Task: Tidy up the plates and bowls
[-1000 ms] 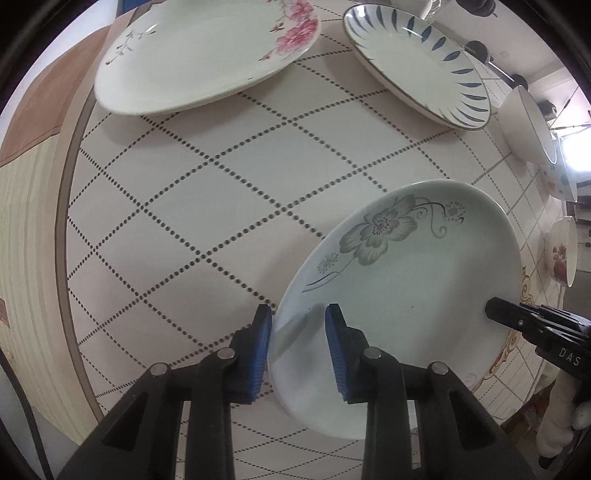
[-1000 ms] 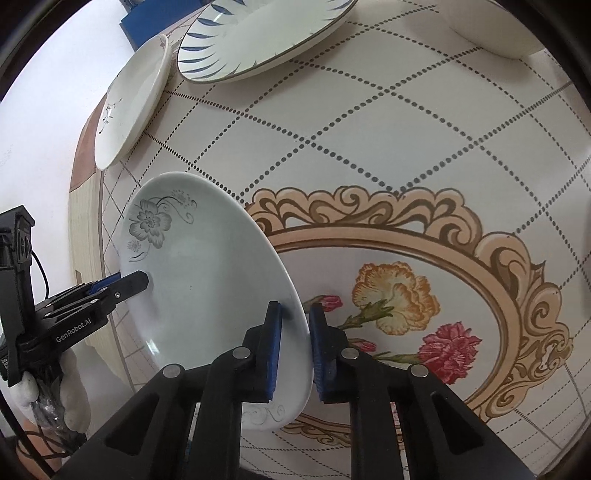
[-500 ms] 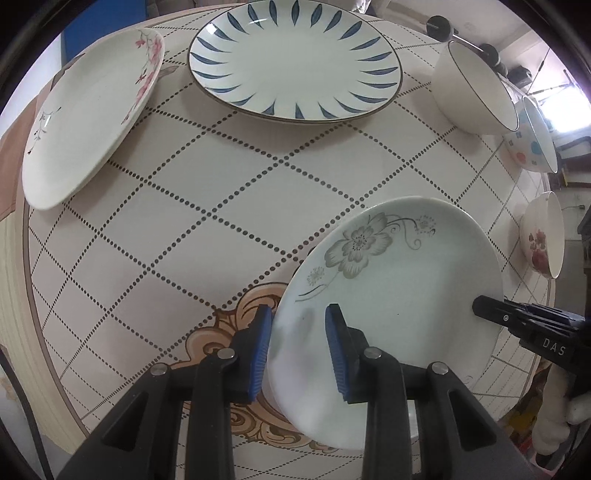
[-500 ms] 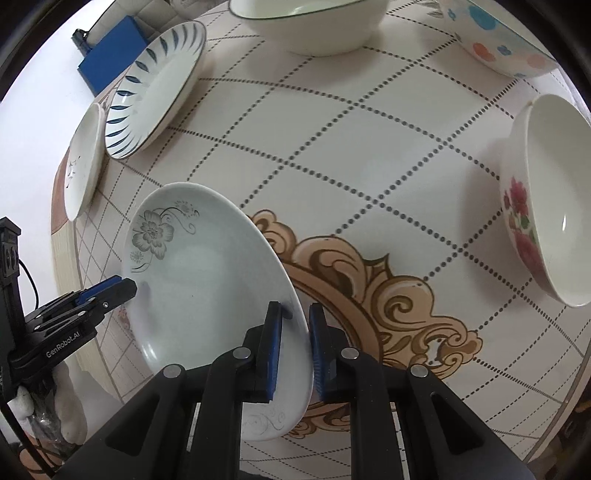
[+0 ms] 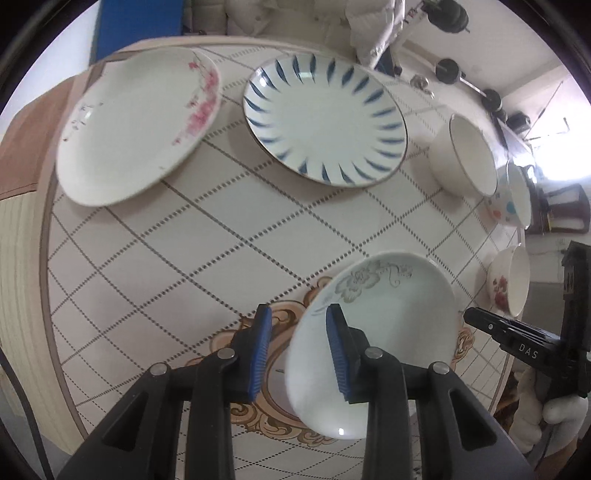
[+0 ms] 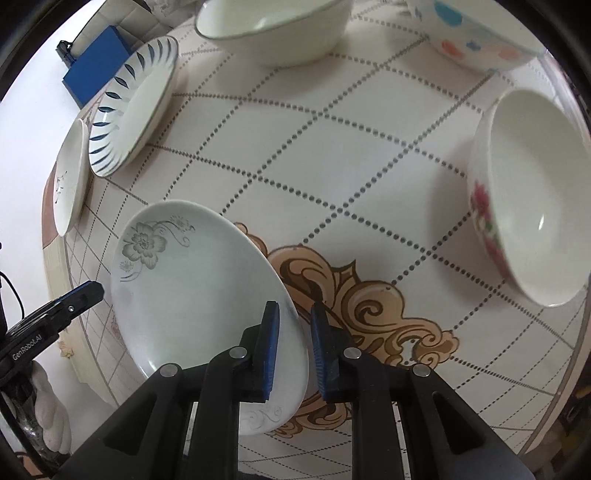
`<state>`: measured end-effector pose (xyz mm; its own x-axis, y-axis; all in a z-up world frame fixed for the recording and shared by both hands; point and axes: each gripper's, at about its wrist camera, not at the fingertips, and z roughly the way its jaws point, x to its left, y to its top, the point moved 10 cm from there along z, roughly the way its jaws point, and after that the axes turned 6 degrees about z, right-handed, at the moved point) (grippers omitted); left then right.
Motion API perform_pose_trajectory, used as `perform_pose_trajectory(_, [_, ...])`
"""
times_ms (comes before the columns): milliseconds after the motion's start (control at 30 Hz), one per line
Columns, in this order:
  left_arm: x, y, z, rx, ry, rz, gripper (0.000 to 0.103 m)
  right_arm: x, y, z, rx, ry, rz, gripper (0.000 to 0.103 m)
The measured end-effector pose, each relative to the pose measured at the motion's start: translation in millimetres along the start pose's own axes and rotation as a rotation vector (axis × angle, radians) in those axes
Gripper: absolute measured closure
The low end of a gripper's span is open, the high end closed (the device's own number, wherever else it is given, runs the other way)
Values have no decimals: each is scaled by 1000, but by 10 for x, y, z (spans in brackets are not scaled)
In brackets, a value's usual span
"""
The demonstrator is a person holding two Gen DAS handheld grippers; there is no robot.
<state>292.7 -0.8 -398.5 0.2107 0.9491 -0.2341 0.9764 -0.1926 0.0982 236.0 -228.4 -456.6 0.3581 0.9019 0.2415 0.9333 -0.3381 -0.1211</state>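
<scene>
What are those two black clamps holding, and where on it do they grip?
Both hold one pale plate with a grey flower: the left gripper pinches its rim on one side, the right gripper the opposite rim.

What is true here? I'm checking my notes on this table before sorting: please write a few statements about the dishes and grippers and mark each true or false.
1. Both grippers grip the grey-flower plate by its rim. True: left gripper, right gripper.
2. The grey-flower plate lies flat on the table. False: it is held tilted above it.
3. Two more plates sit on the table, the blue-leaf plate and the pink-blossom plate. True.
4. The bowls are stacked in each other. False: the plain bowl, dotted bowl and red-flower bowl stand apart.
5. The blue-leaf plate holds food. False: it is empty.
</scene>
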Motion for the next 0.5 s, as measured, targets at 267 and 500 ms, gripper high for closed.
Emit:
perform_pose_trajectory(267, [1070,424,-588,-141,-15,-249,52,1170,445,-755,-169,163,-157,22])
perform_pose_trajectory(500, [1968,650,-414,-156,-49,-450,52,2701,1007,-524,-179,199,-361,22])
